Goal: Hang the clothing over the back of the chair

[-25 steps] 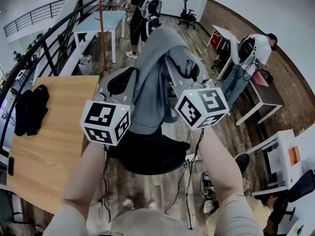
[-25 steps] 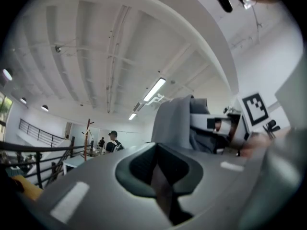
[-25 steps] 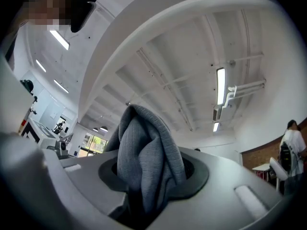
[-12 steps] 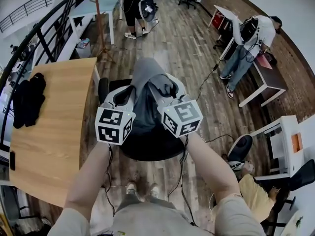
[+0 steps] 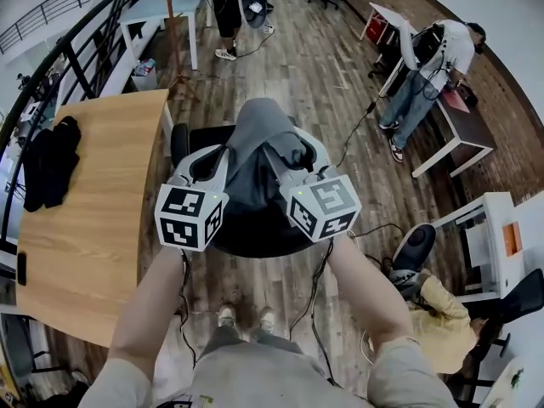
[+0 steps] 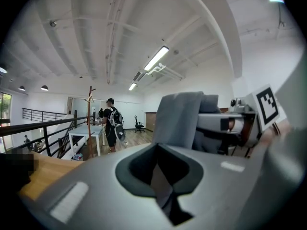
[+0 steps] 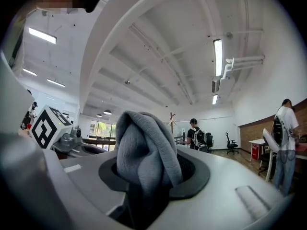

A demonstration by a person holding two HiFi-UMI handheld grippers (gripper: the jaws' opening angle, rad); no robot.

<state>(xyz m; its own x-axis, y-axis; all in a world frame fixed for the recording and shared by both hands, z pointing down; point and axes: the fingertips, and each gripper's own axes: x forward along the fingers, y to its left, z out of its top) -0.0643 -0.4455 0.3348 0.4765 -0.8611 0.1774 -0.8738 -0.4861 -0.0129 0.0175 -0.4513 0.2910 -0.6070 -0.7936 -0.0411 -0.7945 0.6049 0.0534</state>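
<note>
1. Garment is held up over the chair. Its grey bulk sits just above the chair back and is not yet draped.
2. Step: lowering it onto the back. The next move likely needs the fold carried across the top edge so cloth falls on both sides, then release.
3. Right gripper: jaws clamped on a thick wad of garment.
4. Left gripper: jaws nearly together and apparently pinching a thin edge. Only a sliver shows in the gap.

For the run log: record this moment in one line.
left gripper: shut on grey sweatshirt | right gripper: shut on grey sweatshirt | grey sweatshirt: above black office chair, unreleased
</note>
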